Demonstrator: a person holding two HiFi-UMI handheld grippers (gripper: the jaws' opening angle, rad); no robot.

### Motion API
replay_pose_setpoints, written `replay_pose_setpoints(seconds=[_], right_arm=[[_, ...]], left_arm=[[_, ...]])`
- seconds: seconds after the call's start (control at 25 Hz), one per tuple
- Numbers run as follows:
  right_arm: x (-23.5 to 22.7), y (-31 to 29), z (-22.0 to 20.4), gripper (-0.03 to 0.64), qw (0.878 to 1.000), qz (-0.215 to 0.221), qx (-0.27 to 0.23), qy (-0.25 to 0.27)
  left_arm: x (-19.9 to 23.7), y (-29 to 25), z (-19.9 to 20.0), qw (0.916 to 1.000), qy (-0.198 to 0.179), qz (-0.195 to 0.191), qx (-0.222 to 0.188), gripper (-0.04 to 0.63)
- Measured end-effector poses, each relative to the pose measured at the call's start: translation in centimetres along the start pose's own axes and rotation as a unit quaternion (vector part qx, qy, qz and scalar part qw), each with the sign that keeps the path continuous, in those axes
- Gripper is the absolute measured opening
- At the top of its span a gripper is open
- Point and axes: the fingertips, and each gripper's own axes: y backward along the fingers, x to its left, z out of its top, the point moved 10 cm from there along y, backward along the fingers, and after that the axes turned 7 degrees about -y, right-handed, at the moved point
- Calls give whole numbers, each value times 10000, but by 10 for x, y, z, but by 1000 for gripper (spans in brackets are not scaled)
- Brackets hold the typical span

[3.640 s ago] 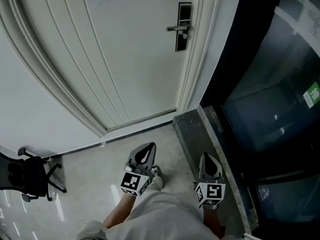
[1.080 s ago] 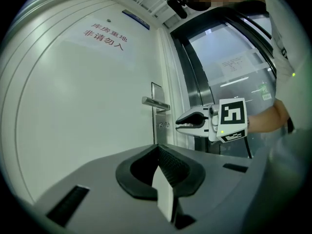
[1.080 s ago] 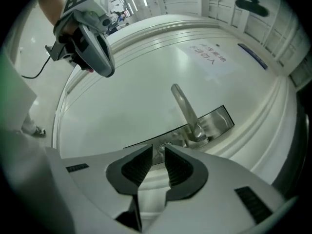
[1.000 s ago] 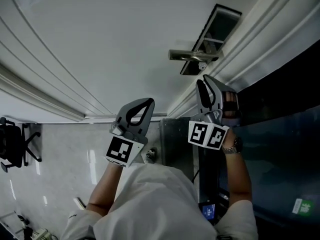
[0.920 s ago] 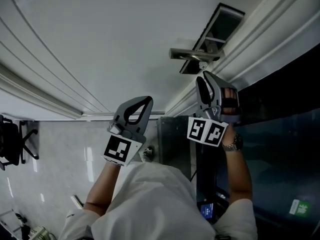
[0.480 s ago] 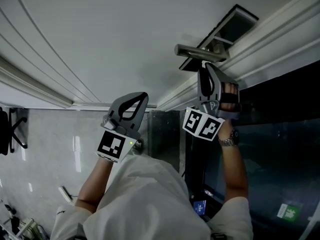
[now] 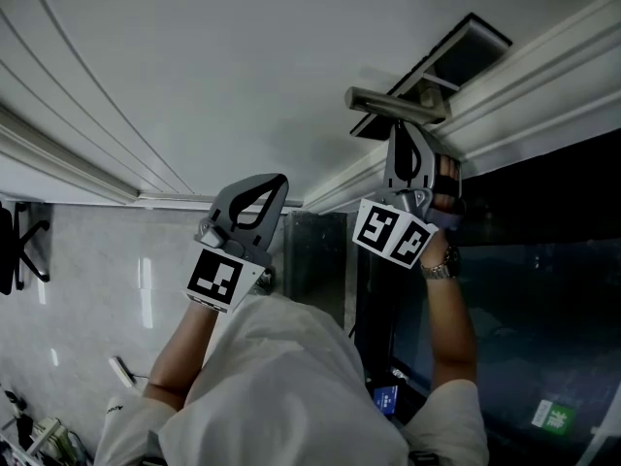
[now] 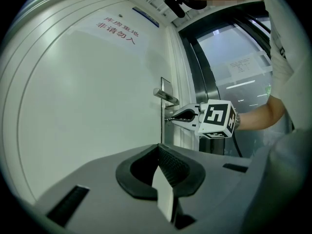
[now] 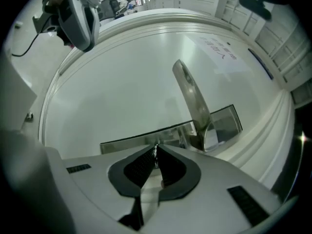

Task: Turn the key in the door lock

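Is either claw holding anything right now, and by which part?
The right claw has just closed on the key, pinching its exposed head between the tips. The left claw holds nothing.

Black office chair [image 7: 12,246] stands at the left edge on a glossy pale floor [image 7: 87,299]. Dark glass panel [image 7: 543,289] occupies the right side, bearing a green sticker [image 7: 554,417]. A red-lettered notice [image 8: 117,33] is posted high up. Loose cables [image 7: 29,435] lie at bottom left.
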Motion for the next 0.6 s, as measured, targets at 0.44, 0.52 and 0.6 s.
replay_pose_setpoints(seconds=[0.44, 0.52, 0.6], right_arm=[[-14, -3, -3, 21, 9632, 226, -49, -2679], [-16, -3, -5, 21, 9477, 297, -55, -3177], [-19, -3, -7, 21, 9242, 401, -54, -3797]], left_arm=[[-3, -9, -4, 9999, -66, -86, 64, 5], [-3, -9, -3, 9999, -70, -97, 55, 5], [-3, -9, -3, 9999, -88, -116, 60, 5]])
